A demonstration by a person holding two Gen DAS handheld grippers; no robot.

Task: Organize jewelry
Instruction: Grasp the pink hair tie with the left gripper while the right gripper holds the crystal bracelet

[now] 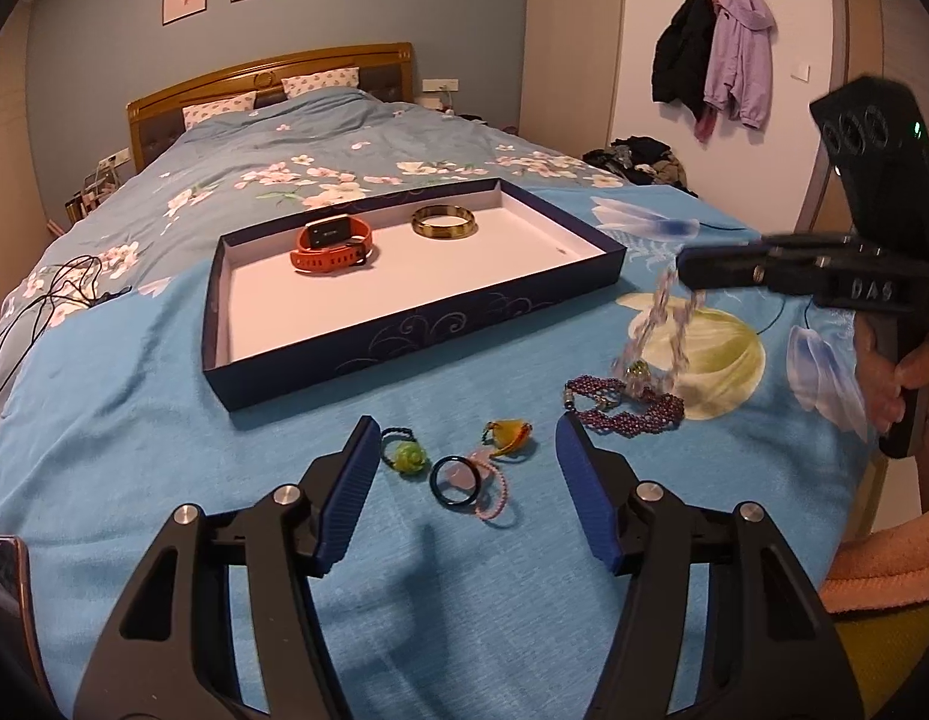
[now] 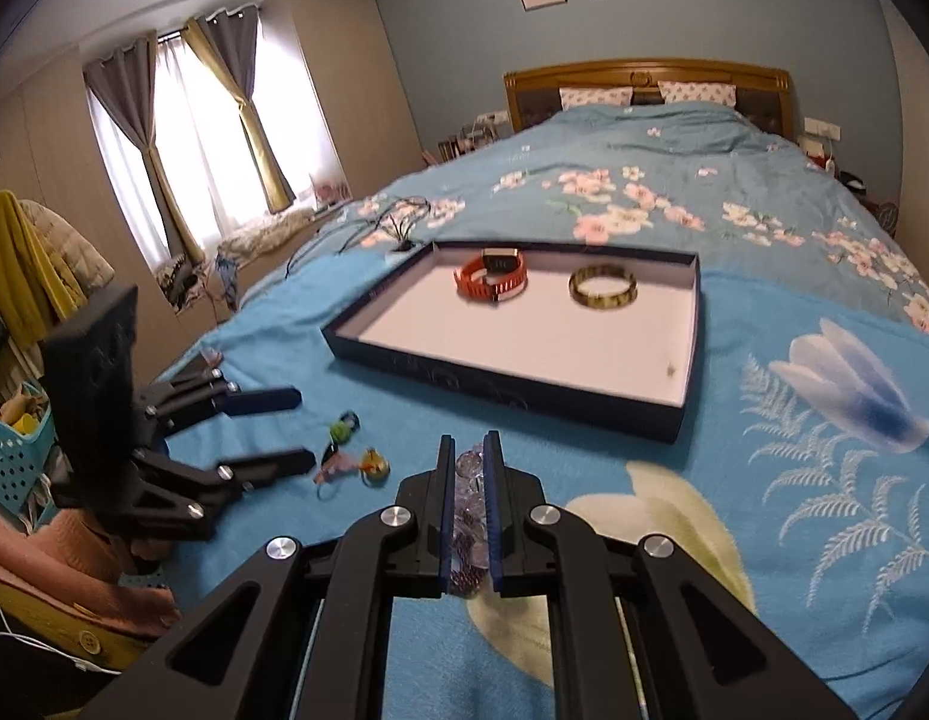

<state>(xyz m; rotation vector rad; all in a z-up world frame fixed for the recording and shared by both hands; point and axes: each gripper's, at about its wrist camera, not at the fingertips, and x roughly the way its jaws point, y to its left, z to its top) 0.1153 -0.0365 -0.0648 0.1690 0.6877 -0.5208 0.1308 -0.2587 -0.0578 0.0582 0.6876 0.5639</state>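
Observation:
A dark blue tray (image 1: 404, 330) (image 2: 500, 396) on the bed holds an orange watch (image 1: 332, 246) (image 2: 491, 276) and a gold bangle (image 1: 444, 222) (image 2: 602, 287). My right gripper (image 2: 469, 450) (image 1: 689, 273) is shut on a clear pale-purple bead bracelet (image 1: 662, 336) (image 2: 469, 468), which hangs above the bedspread. My left gripper (image 1: 464, 426) (image 2: 305, 426) is open and empty above a green bead charm (image 1: 407, 457), a black ring (image 1: 456, 482), a pink bead string (image 1: 494, 495) and an amber pendant (image 1: 509, 435). A dark purple bead bracelet (image 1: 626, 405) lies to the right.
The blue floral bedspread (image 1: 164, 420) covers the bed. Black cables (image 1: 50, 294) lie at its left edge. A pink cushion (image 1: 884, 564) sits by the bed's near right side. Coats (image 1: 716, 54) hang on the wall.

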